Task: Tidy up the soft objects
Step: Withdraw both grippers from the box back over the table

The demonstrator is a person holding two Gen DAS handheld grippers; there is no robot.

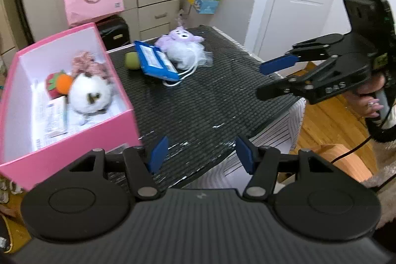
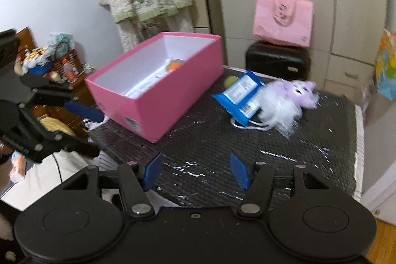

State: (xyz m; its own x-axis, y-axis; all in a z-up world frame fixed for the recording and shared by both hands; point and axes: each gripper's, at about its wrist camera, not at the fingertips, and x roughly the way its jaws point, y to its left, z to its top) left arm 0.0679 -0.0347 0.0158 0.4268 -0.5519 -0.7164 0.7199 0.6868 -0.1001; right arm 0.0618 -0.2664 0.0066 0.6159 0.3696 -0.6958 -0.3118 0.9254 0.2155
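Both claws hang released above the near tabletop (image 1: 198, 100) edge — left claw (image 1: 200, 155), right claw (image 2: 195, 171). The purple plush (image 2: 294, 95) lies well beyond, beside a blue packet (image 1: 156, 61); the pink box (image 1: 74, 140) hides its contents from the right.

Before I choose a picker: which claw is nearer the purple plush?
Right, probably. The right claw faces the purple plush over the table; the left claw sits beside the pink box.

- The green ball (image 1: 132, 60) sits half hidden behind the blue packet (image 1: 156, 61).
- The purple plush (image 2: 294, 97) is motion-blurred in the right wrist view.
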